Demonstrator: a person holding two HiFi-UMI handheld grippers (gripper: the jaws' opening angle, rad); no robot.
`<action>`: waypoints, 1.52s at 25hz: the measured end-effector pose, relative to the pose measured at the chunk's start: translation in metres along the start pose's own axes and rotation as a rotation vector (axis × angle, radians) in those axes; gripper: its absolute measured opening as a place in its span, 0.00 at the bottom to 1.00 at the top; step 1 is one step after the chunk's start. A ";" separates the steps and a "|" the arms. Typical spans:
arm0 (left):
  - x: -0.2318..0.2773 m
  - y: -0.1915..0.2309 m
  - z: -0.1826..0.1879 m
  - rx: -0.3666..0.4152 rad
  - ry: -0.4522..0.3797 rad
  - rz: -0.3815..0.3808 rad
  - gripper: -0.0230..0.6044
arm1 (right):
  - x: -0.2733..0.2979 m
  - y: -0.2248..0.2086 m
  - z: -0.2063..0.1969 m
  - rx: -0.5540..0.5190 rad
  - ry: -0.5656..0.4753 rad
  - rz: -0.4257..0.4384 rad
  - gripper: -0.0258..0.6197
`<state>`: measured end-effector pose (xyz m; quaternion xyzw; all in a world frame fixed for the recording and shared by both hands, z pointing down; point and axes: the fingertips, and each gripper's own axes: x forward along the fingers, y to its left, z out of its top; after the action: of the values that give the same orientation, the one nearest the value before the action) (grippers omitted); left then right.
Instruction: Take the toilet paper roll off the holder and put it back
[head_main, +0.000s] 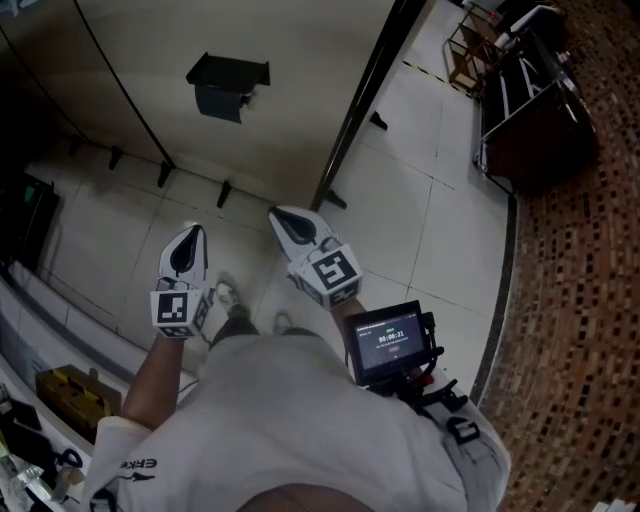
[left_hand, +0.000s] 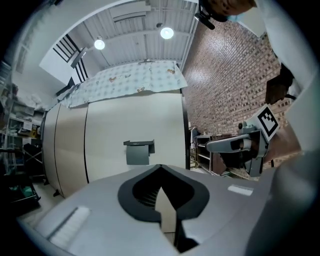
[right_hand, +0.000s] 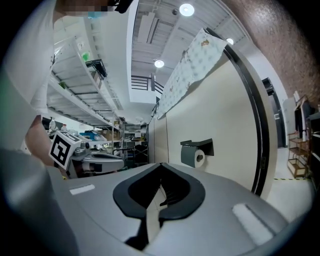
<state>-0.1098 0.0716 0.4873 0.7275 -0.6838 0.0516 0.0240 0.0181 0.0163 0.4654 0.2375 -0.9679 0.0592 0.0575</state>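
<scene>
A dark grey toilet paper holder (head_main: 228, 85) hangs on the cream partition wall ahead of me. The white roll (right_hand: 199, 158) sits in it under the cover, its end showing in the right gripper view. In the left gripper view the holder (left_hand: 138, 151) faces me and its cover hides the roll. My left gripper (head_main: 192, 232) and right gripper (head_main: 280, 215) are held side by side, well short of the wall, both pointing at it. The left gripper (left_hand: 160, 167) is shut and empty. The right gripper (right_hand: 161, 165) is also shut, with nothing between its jaws.
A black post (head_main: 365, 100) ends the partition on the right. Beyond it stand a dark rack (head_main: 530, 100) and a wooden chair (head_main: 465, 50) by a brick wall (left_hand: 225, 85). Shelving with a yellow box (head_main: 75, 395) runs along the left. A small screen (head_main: 390, 343) hangs at the person's chest.
</scene>
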 end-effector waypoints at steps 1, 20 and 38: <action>-0.005 -0.004 0.001 0.004 -0.001 0.001 0.04 | -0.004 0.005 -0.001 -0.004 0.000 0.006 0.06; -0.058 0.001 0.003 0.012 -0.019 -0.057 0.04 | 0.002 0.093 -0.005 0.000 0.029 0.037 0.05; -0.084 0.013 -0.004 -0.036 0.010 -0.106 0.04 | 0.005 0.115 -0.026 0.065 0.020 -0.076 0.05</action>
<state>-0.1280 0.1542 0.4817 0.7620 -0.6449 0.0414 0.0431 -0.0377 0.1195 0.4813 0.2753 -0.9550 0.0909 0.0618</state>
